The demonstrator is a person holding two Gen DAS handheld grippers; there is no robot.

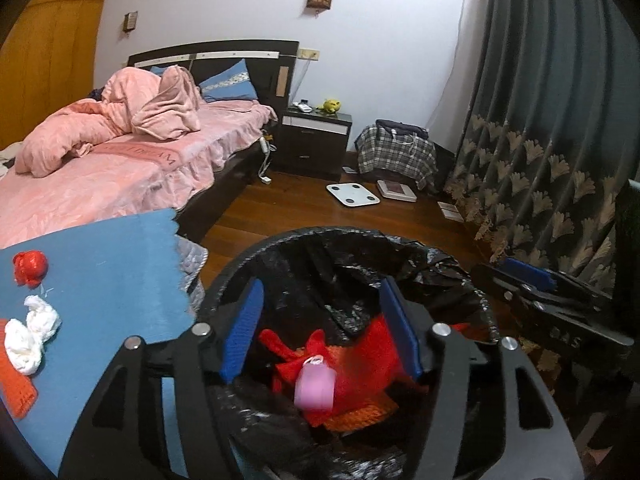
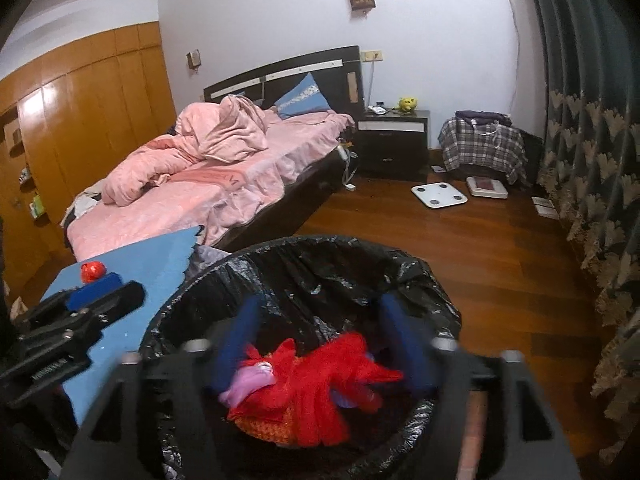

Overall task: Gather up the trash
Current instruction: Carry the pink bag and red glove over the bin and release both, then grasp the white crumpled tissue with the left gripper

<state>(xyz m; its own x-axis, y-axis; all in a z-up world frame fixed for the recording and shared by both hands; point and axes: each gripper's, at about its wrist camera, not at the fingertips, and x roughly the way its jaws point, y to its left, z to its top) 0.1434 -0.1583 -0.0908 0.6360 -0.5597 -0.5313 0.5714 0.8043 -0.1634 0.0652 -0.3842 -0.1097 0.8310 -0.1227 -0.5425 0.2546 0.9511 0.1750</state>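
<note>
A bin lined with a black bag (image 1: 360, 256) (image 2: 312, 264) stands on the wooden floor beside a blue-topped table (image 1: 108, 264) (image 2: 160, 256). Inside lie red bags (image 1: 360, 364) (image 2: 320, 392), a pink cup (image 1: 314, 386) (image 2: 250, 382) and orange wrapping (image 1: 352, 416). My left gripper (image 1: 320, 328) hangs open over the bin, empty. My right gripper (image 2: 324, 340) is open over the bin too, blurred. On the table lie a red ball of plastic (image 1: 30, 268) (image 2: 93, 271), white crumpled tissues (image 1: 30, 332) and an orange packet (image 1: 16, 384).
A bed with pink bedding (image 1: 120, 160) (image 2: 208, 176) stands behind the table. A dark nightstand (image 1: 314, 140), a plaid-covered box (image 1: 396, 152), a white scale (image 1: 352, 195) and dark curtains (image 1: 540, 140) line the far side and right.
</note>
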